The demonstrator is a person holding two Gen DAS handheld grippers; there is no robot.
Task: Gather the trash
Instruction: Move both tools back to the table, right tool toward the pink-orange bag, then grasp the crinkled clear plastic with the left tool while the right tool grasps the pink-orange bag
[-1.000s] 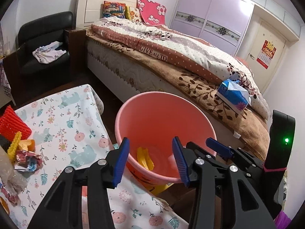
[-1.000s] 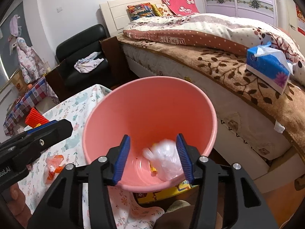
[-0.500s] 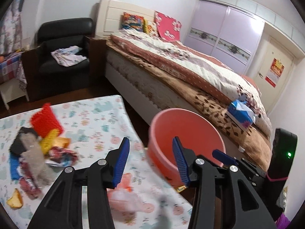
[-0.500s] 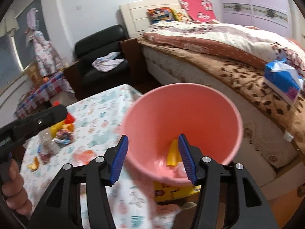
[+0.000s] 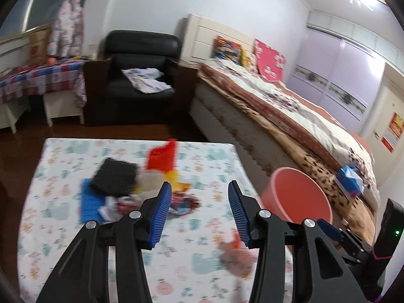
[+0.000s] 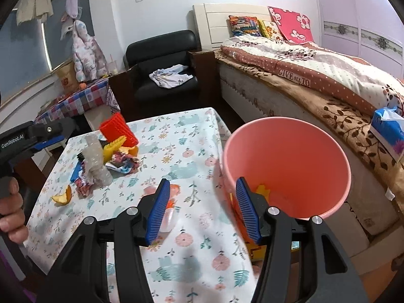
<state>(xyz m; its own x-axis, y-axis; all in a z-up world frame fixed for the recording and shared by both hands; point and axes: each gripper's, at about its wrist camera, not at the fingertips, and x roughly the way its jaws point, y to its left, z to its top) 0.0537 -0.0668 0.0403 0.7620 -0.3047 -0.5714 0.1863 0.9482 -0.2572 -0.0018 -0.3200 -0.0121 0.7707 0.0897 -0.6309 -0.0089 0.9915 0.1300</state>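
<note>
Both open and empty: left gripper (image 5: 199,212), right gripper (image 6: 202,209). Ahead of them, crumpled trash pile (image 6: 111,161), maybe wrappers.

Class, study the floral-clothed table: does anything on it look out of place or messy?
Yes. A heap of crumpled wrappers and an orange peel scrap litter the floral tablecloth, though the pink plastic bin stands right beside it.
</note>
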